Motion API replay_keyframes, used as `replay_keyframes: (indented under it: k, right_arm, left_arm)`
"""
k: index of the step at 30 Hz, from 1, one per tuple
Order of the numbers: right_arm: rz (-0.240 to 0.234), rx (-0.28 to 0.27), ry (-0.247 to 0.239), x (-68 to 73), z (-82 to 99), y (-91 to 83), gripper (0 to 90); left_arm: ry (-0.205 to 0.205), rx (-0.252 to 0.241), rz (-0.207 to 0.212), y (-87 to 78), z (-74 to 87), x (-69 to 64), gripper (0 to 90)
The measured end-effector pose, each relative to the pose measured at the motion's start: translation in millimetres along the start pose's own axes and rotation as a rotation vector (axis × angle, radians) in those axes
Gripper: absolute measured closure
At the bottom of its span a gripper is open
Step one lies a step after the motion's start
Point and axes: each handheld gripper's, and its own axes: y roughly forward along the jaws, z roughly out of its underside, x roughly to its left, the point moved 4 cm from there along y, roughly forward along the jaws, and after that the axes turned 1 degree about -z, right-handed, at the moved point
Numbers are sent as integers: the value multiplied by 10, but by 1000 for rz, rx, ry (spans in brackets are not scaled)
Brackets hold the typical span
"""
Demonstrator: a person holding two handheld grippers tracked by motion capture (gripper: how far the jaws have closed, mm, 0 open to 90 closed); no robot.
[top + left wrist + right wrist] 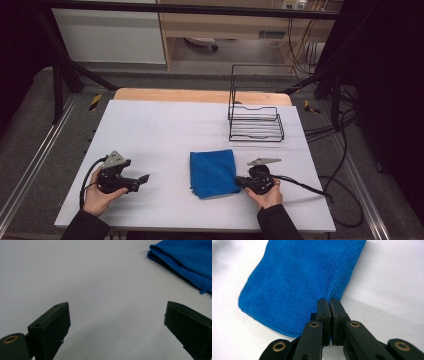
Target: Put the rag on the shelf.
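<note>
So the thing being worked here is a folded blue cloth (213, 173), lying flat near the front middle of the white table (165, 130), a bit right of center. The right claw (240, 181) comes in from the cloth's right side and is pinched together on its right edge. In the right gripper view you can see the jaws squeezed tight with a ridge of the fuzzy fabric bunched up right at their tips. The left claw (142, 179) sits well apart from the cloth on the left, jaws spread wide with nothing but bare table between them.

My read on handling: it looks like microfiber, so light, floppy, zero stiffness, and not fragile at all. It probably won't slip out since the pile grips well, but it's folded in several layers, so a pinch on one edge may catch only the top layers and the rest will unfold and droop when lifted. Best bet is grabbing deep at a folded edge or corner, through all layers, and maybe bringing the free claw in on the opposite edge. There's a black wire rack (255, 122) at the back right.
</note>
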Motion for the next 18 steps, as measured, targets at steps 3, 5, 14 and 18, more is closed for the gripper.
replay_keyframes:
  k: [3, 5, 14, 18]
  right_arm:
    - [25, -32, 41, 21, 3, -106, 887]
    - [38, -42, 52, 42, 31, -163, 887]
    - [46, -90, -1, -13, 24, -177, 580]
    - [30, -161, -76, -180, -238, -188, 389]
  left_arm:
    - [-10, -15, 20, 27, -74, -60, 70]
    - [-21, -22, 32, 65, -141, -112, 73]
    - [21, -7, 65, 292, -413, -379, 76]
    - [28, -8, 75, 409, -553, -463, 76]
